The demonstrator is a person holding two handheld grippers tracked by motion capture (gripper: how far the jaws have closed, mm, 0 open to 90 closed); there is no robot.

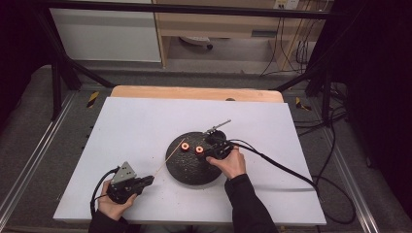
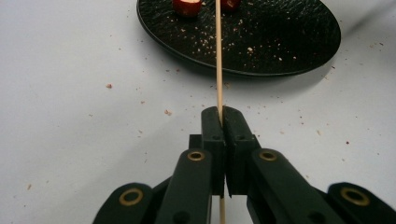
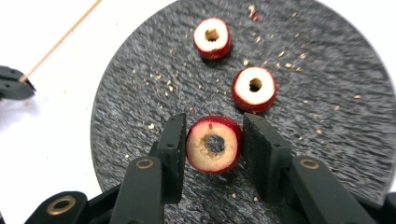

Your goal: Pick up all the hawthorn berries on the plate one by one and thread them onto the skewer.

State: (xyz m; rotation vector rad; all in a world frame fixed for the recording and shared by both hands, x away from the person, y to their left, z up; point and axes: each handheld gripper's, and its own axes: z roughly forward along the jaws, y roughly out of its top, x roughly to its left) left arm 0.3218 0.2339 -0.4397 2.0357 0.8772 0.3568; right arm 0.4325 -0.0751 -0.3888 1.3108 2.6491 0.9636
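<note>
My right tongs (image 3: 212, 140) are clamped on a cored red fruit ring (image 3: 214, 143) on the black plate (image 3: 327, 116). Left tongs (image 2: 221, 122) pinch the wooden skewer (image 2: 218, 56) tight over the counter (image 2: 70, 93).

sleeves: wearing dark long sleeves (image 1: 248, 204) | grippers: showing black jaws, brass-ringed screws | left gripper (image 1: 145, 181): carrying grey triangular plate | cables: trailing black

The skewer (image 2: 218, 60) runs off the frame's top edge, its tip unseen there.
</note>
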